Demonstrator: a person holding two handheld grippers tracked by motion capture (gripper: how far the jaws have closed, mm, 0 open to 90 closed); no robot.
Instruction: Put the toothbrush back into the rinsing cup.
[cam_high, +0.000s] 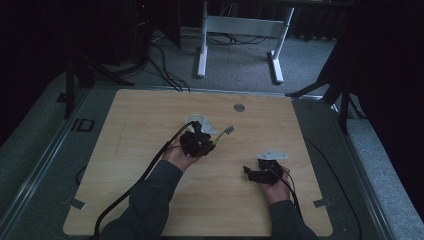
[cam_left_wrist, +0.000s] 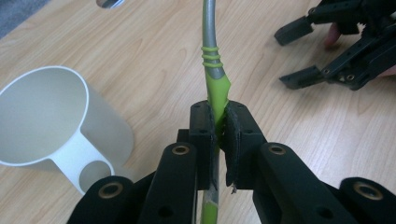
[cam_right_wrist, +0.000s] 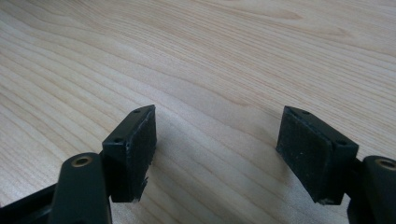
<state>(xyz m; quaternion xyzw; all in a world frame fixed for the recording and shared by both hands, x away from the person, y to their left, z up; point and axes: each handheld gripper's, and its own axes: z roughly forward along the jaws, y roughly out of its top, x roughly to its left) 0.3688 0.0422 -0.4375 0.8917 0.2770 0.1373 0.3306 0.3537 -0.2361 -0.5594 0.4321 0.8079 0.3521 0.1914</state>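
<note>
My left gripper (cam_left_wrist: 218, 116) is shut on a toothbrush (cam_left_wrist: 215, 86) with a green and grey handle, which runs away from the jaws. From above, the left gripper (cam_high: 207, 142) sits at mid-table and the toothbrush (cam_high: 226, 132) points its bristle head up and to the right. A white cup (cam_high: 197, 121) with a side handle stands just behind the gripper; the cup (cam_left_wrist: 51, 121) is upright and looks empty. My right gripper (cam_right_wrist: 217, 149) stands open over bare wood, nothing between its pads. The right gripper (cam_high: 252, 173) rests lower right, apart from the toothbrush.
The wooden table (cam_high: 150, 115) has a round metal grommet (cam_high: 239, 107) near its far edge. Tape tabs (cam_high: 76, 203) mark the near corners. Beyond the table stand white desk legs (cam_high: 202, 55), dark tripod legs (cam_high: 75, 75) and floor cables.
</note>
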